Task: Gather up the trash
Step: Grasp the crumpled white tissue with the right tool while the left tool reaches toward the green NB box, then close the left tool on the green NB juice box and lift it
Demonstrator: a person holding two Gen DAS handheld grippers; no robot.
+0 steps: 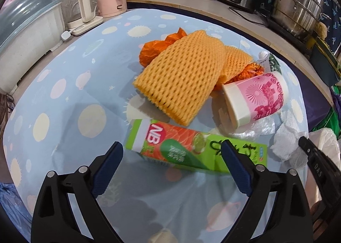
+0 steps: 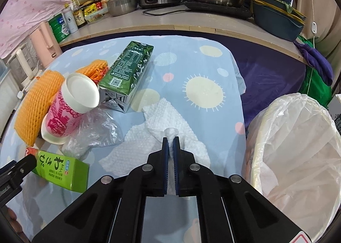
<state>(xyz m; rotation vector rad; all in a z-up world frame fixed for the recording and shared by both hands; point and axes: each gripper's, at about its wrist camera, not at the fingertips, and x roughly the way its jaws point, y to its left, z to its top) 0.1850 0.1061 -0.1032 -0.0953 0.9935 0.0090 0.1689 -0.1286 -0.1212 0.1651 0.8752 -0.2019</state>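
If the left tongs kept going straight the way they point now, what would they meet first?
Most likely the green and orange box, which lies just ahead of the open left tongs; depth is hard to judge.

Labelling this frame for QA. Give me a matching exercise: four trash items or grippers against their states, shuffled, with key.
Column 1
1. white paper towel
2. pink-patterned paper cup
3. left gripper
4. lined trash bin

Column 2
A. jaws open above the green wasabi box
B. standing beside the table, at the right
C. lying on its side
D. pinched by the right gripper

Pairs: 1-D, 2-C, 3-A, 4-B
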